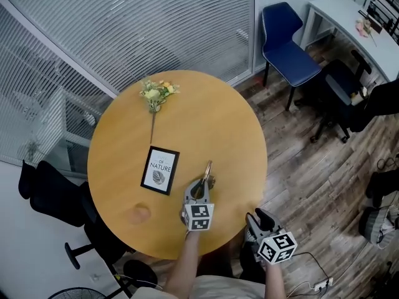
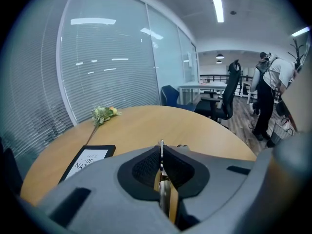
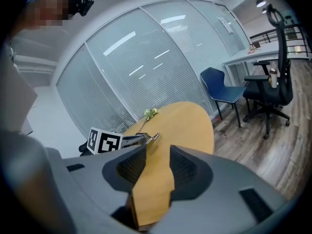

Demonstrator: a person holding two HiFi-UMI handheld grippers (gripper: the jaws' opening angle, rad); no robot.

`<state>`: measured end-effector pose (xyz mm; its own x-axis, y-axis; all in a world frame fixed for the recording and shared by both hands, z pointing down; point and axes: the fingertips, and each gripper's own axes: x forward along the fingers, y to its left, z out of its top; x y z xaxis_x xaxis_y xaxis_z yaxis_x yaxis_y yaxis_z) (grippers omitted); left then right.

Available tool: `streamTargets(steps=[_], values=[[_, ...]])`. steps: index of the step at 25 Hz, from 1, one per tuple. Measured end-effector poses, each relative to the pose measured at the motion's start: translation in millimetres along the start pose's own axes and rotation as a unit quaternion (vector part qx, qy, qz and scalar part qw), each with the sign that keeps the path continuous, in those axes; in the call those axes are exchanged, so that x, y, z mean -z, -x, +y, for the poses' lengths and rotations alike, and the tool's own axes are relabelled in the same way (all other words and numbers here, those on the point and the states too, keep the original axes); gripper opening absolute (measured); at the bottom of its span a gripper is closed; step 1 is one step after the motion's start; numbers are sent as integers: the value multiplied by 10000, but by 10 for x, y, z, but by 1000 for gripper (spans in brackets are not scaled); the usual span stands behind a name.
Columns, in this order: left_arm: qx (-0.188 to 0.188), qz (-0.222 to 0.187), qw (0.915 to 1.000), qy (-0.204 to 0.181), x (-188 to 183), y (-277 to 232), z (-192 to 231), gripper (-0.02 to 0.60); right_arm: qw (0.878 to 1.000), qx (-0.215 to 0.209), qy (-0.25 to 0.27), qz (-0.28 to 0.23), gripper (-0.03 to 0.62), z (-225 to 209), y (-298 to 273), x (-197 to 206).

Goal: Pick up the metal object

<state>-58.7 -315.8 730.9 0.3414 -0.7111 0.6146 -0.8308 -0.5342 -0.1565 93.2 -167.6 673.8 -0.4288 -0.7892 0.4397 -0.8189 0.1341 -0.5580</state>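
Right gripper (image 1: 254,219), lower centre-right of the head view, sits just off the edge of the round table (image 1: 232,118); jaws stand apart, nothing between them. Left gripper (image 1: 203,185), lower centre over the tabletop, has its jaws closed narrow on the metal object (image 1: 208,169), a thin flat piece pinched edge-on between the pads, its tip projecting beyond them toward mid-frame. Framed card (image 1: 160,170) lies flat just left of that gripper. Flower sprig (image 1: 156,94) lies near the table's far edge, upper centre-left
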Motion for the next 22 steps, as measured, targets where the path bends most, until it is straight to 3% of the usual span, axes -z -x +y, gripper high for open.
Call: streamTargets(steps=[13,22], values=[[77,-356,9964,770,-88,763,58,21,9981,-293,373,383,148,318,263,292],[8,-575,9918,1144,-63,1309,-121,21,9938,-666,688,569,146,695,421,470]])
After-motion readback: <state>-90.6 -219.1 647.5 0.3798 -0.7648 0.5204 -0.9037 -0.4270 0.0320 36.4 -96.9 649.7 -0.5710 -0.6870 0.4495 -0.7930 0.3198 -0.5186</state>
